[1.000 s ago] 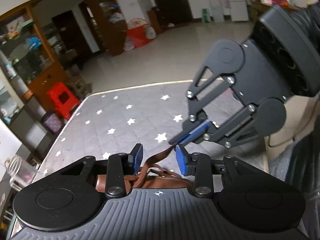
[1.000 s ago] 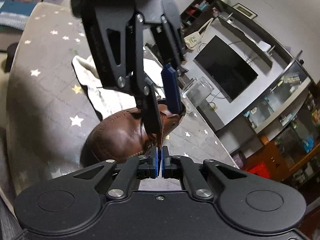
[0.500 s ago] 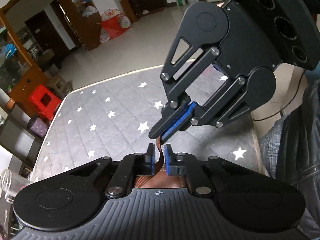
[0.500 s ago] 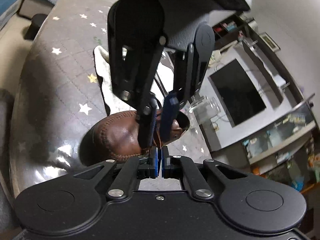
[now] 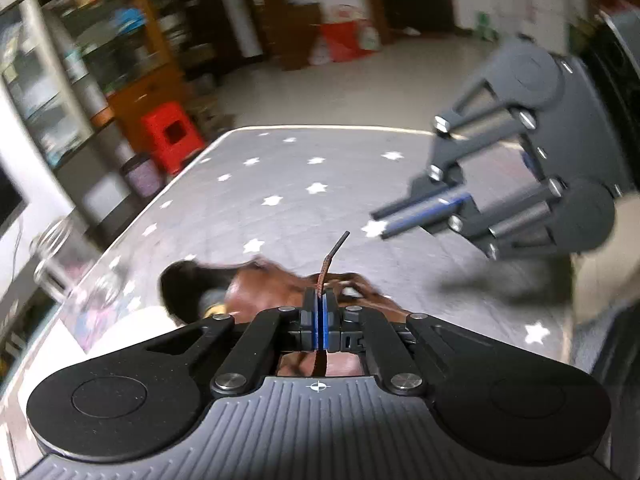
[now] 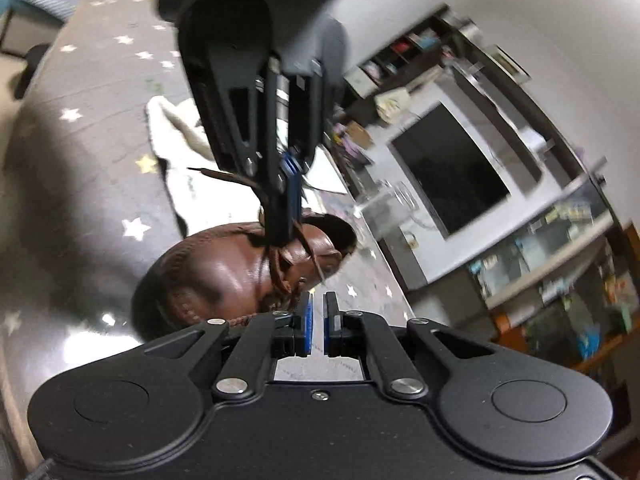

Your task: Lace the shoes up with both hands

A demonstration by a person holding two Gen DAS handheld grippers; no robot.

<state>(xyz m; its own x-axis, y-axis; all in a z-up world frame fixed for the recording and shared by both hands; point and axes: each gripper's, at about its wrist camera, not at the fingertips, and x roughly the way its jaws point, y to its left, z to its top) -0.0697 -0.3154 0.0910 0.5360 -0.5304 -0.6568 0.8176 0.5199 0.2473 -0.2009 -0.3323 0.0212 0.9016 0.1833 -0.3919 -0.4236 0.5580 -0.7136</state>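
Left hand-held gripper: clenched on the brown lace, blue pads pressed flat against it, dark tip of the lace poking up and tilted right above the fingers. Directly beyond and below, blurred: the brown leather shoe, opening toward the left, resting on the grey star-patterned tabletop.

Right hand-held gripper: released, a narrow gap between its blue pads, nothing between them. Seen from the left wrist view, up at right, well apart from the lace tip, fingers pointing down-left over the tabletop.

From the right wrist view: shoe lying just beyond the right fingers, toe toward the left, laces loose across the tongue. Blocking much of that view, the left hand-held gripper coming down from above, fingers closed over the shoe's throat with lace running up into them and a free end trailing left.

Around: white cloth on the tabletop behind the shoe; clear glass jar near the far edge; black television on the wall; red stool and wooden shelving on the floor past the tabletop.
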